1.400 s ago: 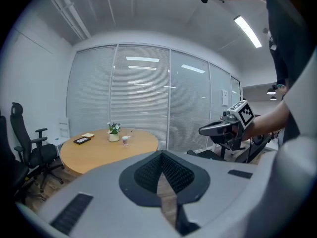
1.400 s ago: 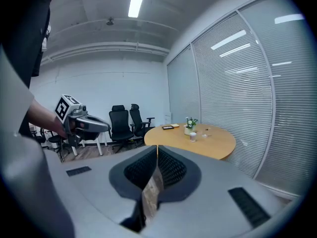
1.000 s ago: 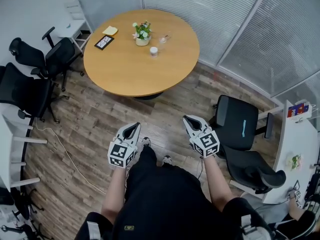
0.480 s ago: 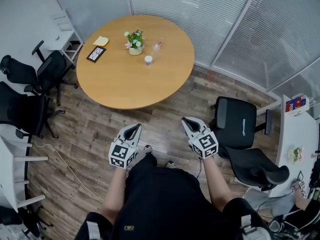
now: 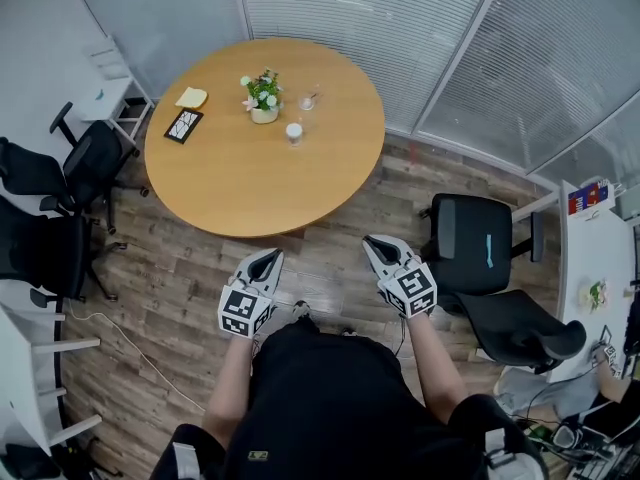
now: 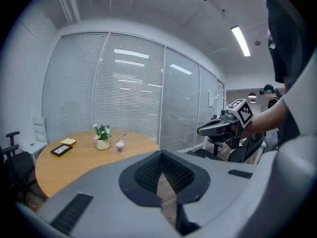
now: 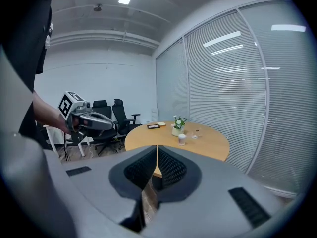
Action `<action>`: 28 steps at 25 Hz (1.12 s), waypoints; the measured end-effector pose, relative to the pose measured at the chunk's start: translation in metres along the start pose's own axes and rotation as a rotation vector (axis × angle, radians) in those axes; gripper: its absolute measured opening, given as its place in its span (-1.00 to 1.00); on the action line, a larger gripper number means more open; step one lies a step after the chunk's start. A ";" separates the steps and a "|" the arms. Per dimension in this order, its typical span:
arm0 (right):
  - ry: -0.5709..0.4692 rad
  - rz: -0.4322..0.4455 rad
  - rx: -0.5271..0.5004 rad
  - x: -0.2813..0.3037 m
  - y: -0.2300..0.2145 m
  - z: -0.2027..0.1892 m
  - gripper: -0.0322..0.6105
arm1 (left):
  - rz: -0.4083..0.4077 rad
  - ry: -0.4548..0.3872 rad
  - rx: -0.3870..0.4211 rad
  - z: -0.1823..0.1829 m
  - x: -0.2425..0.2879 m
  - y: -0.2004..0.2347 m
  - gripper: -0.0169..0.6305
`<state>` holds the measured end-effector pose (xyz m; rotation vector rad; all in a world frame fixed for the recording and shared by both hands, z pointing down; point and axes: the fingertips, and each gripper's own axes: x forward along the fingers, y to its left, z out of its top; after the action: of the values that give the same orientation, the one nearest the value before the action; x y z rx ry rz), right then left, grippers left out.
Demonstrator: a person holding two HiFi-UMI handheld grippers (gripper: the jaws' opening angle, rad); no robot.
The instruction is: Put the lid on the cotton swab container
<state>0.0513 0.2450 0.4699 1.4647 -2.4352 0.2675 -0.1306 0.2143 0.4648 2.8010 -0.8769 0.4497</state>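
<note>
Cotton swab container (image 5: 294, 132) tiny, far-off, details unclear; left tongs (image 5: 266, 254), right tongs (image 5: 372, 240) clenched empty.

Bright, even light from a ceiling strip (image 6: 240, 40) keeps frames sharp (both gripper views bow, with dark rounded corners).

I'm looking down on a wood-plank floor (image 5: 190, 268) with a round wooden table (image 5: 250, 178) in the middle of it. Behind the table, glass wall panels with closed white blinds (image 5: 400, 28) curve round. Black office chairs (image 5: 45, 253) stand at the left near a small white shelf (image 5: 110, 88). Another black chair (image 5: 470, 238) sits beside a white desk (image 5: 590, 248) on the right. Overhead, a strip light (image 6: 240, 40) is lit.
</note>
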 end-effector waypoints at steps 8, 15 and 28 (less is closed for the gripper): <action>0.003 -0.052 0.015 0.025 0.003 0.006 -0.87 | -0.043 0.002 0.018 0.002 0.003 0.034 -0.92; 0.003 -0.068 0.031 0.046 0.016 0.004 -0.87 | -0.055 0.024 0.017 -0.008 -0.003 0.059 -0.93; 0.027 -0.055 0.061 0.055 -0.003 -0.005 -0.87 | -0.037 0.034 0.002 -0.004 0.010 0.062 -0.92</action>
<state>0.0306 0.1994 0.4933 1.5403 -2.3812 0.3509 -0.1594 0.1599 0.4763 2.7981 -0.8167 0.4909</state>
